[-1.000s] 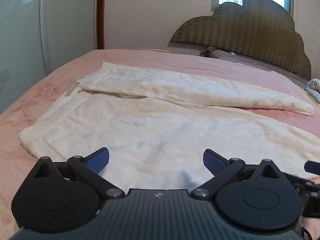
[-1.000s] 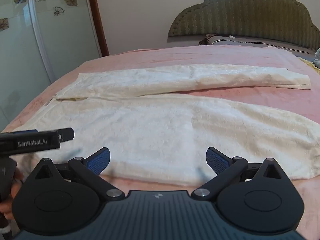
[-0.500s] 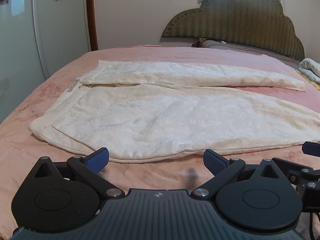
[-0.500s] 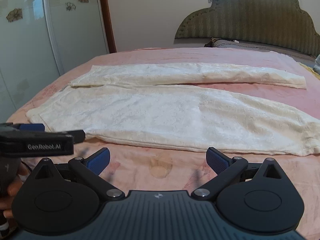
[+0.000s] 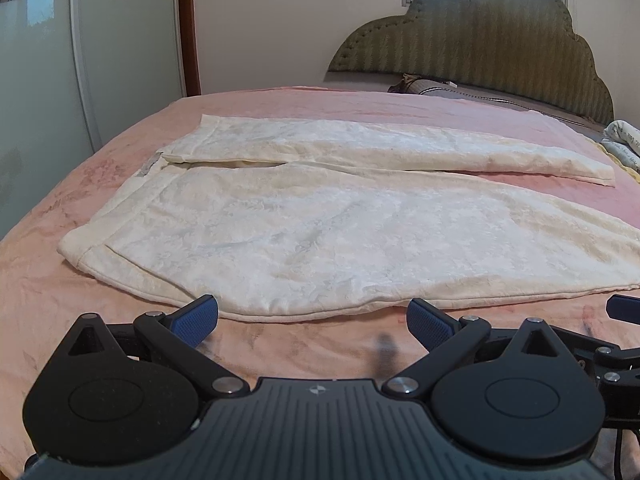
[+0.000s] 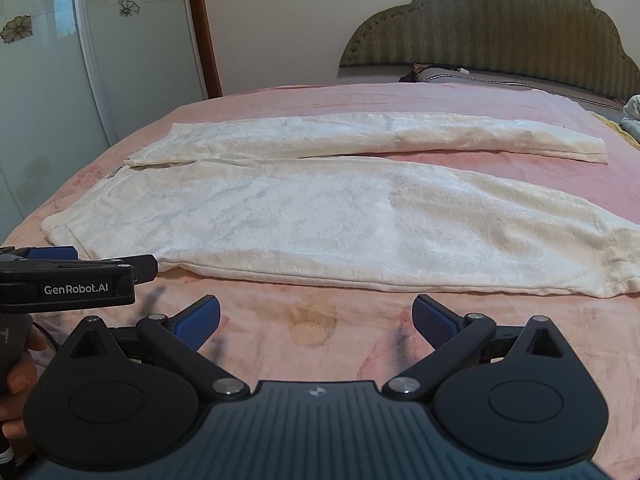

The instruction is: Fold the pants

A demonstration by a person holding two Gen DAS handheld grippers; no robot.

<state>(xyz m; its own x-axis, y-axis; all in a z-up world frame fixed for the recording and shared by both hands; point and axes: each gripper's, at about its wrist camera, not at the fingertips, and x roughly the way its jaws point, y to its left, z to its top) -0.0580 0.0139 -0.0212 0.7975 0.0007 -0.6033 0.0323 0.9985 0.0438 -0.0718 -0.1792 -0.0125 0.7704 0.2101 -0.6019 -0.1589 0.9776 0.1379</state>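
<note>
Cream white pants (image 5: 320, 232) (image 6: 340, 232) lie flat on the pink bed (image 5: 360, 104) (image 6: 320, 328), waistband at the left, both legs running to the right. My left gripper (image 5: 314, 322) is open, just short of the near hem edge of the pants, nothing between its blue pads. Open too is my right gripper (image 6: 316, 320), hovering over bare pink blanket in front of the near leg. The left gripper's body (image 6: 72, 276) shows at the left edge of the right wrist view, held by a hand (image 6: 24, 360).
A green padded headboard (image 5: 480, 48) and a pillow (image 5: 440, 90) stand at the far end. A glass wardrobe door (image 6: 48, 80) flanks the left side. Folded bedding (image 5: 624, 144) lies at the right edge. A brownish stain (image 6: 312, 324) marks the blanket.
Both grippers have pulled back from over the pants toward the near edge of the bed; the pants now lie ahead of the fingertips. Both stay open.
</note>
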